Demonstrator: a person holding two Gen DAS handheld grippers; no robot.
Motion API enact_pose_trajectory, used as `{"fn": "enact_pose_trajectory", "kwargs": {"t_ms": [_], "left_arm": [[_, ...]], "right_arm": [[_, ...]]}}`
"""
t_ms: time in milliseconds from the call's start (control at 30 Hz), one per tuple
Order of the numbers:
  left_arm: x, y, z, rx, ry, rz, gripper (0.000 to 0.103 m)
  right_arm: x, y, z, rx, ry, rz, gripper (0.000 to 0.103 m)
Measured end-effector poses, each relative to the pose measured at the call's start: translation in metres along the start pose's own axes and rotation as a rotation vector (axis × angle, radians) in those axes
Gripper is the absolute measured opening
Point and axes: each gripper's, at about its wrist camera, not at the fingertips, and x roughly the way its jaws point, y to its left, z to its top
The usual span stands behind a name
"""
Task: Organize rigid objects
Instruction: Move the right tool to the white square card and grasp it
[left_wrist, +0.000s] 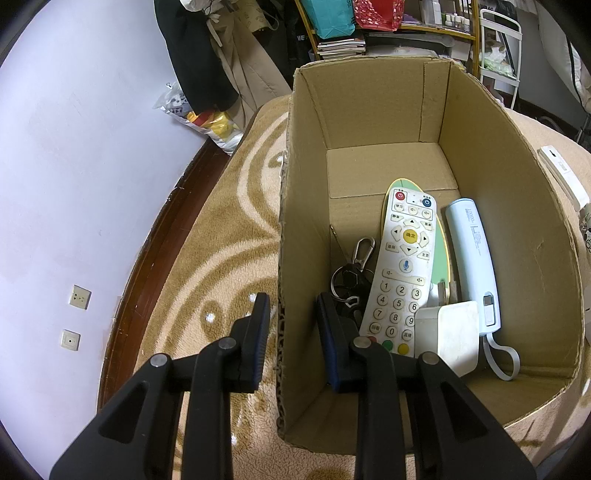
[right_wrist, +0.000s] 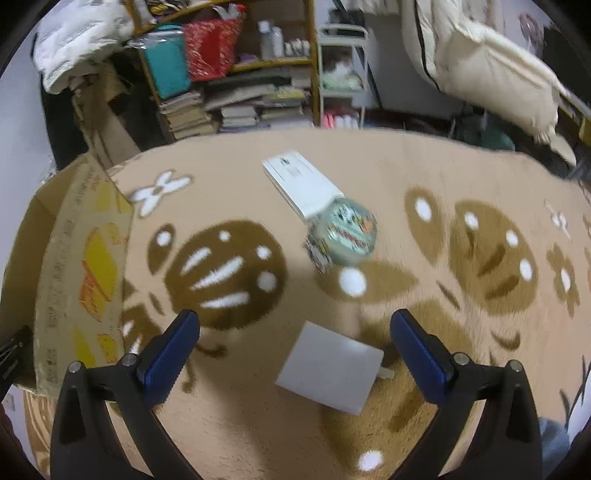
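- So, one cardboard box (left_wrist: 369, 110) sits on the patterned rug (left_wrist: 221, 229), and five things lie in it: one white remote (left_wrist: 400, 266) on top of a green oval card (left_wrist: 441, 254), one pale blue power bank (left_wrist: 474, 258) with a strap loop, one white plug adapter (left_wrist: 448, 334), and one bunch of keys with a carabiner (left_wrist: 352, 273).
- Left gripper (left_wrist: 291, 314) straddles the box's left wall, one finger outside, one inside; whether the pads actually pinch the cardboard can't be told.
- Right gripper (right_wrist: 295, 332) hangs spread wide over the rug, grasping nothing.
- Three things are out on the rug in the right wrist view: one white square block (right_wrist: 328, 373) lying between the right fingers' tips, one long white box (right_wrist: 301, 182) farther off, and one round printed tin (right_wrist: 349, 230) touching that box's near end.
- Box's printed outer side (right_wrist: 74, 280) shows at the left edge there.
- Around: bookshelf with stacked books (right_wrist: 236, 99), two bags, red and teal, wall sockets (left_wrist: 79, 297), hanging coats (left_wrist: 207, 55).
- Nothing lies between the spread fingers and the block.
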Motion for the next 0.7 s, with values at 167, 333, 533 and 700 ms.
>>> {"fn": "enact_pose_trajectory", "kwargs": {"t_ms": [167, 333, 533, 700], "left_arm": [[0.0, 0.0, 0.0, 0.0, 0.0, 0.0, 0.026], [0.0, 0.0, 0.0, 0.0, 0.0, 0.0, 0.026], [0.0, 0.0, 0.0, 0.0, 0.0, 0.0, 0.026], [0.0, 0.0, 0.0, 0.003, 0.0, 0.003, 0.026]], "right_arm": [[0.015, -0.01, -0.006, 0.075, 0.074, 0.032, 0.103], [0.026, -0.013, -0.012, 0.098, 0.125, 0.045, 0.103], [0.025, -0.007, -0.013, 0.054, 0.103, -0.022, 0.071], [0.025, 0.001, -0.01, -0.013, 0.086, -0.105, 0.038]]}}
